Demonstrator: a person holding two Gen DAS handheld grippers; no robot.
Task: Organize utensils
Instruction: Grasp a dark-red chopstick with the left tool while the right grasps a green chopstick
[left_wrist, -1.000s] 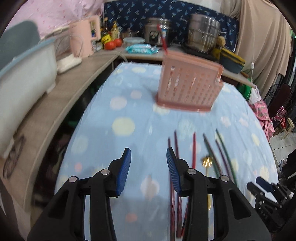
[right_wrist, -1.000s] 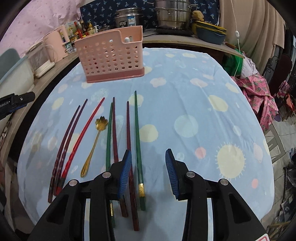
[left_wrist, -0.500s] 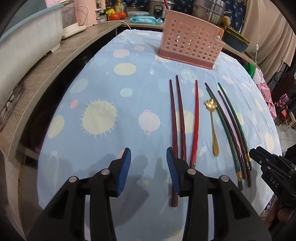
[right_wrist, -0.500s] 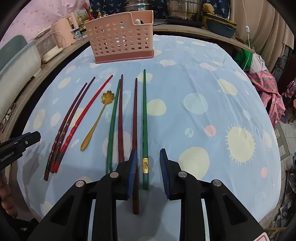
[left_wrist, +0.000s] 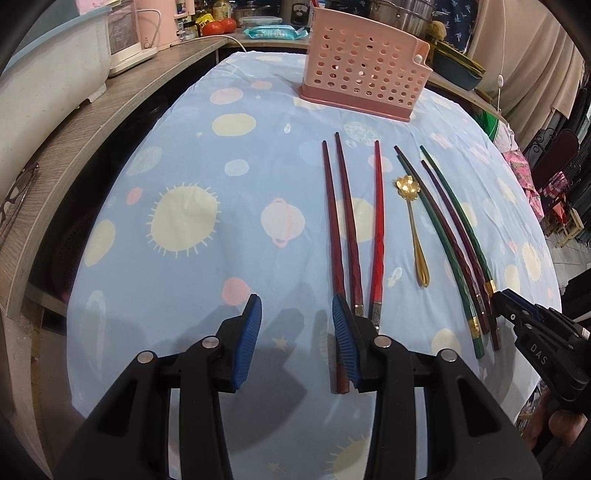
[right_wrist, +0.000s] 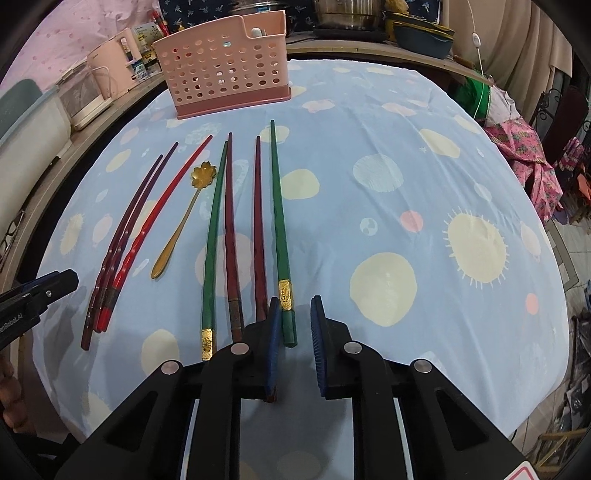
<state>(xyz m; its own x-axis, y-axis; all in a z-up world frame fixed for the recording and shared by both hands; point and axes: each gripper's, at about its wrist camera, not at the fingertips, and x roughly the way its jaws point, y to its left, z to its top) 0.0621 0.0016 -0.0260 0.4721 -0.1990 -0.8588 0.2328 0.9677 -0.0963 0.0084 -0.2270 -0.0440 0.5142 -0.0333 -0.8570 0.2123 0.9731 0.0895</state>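
The rightmost green chopstick (right_wrist: 279, 236) lies flat on the blue patterned tablecloth (right_wrist: 388, 206), and its gold-banded butt end now sits between the blue pads of the right gripper (right_wrist: 293, 325); a second ago that gripper hung higher and wider, so it has come down and narrowed its jaws, which stand a little apart and are not yet touching the stick. This looks like the start of the first pick. Beside it lie two dark red chopsticks (right_wrist: 231, 236), a second green one (right_wrist: 212, 240), a gold flower-bowl spoon (right_wrist: 184, 218), a bright red chopstick (right_wrist: 155, 229) and two more dark red ones at the far left. The left gripper (left_wrist: 295, 332) has also dropped toward the near table edge, jaws wide apart and empty, its right pad just over the ends of the dark red pair (left_wrist: 341, 221). The pink perforated utensil holder (right_wrist: 225, 70) stands upright at the far end, well apart from the row; a white tip shows in its raised compartment, and the rest of its contents cannot be made out.
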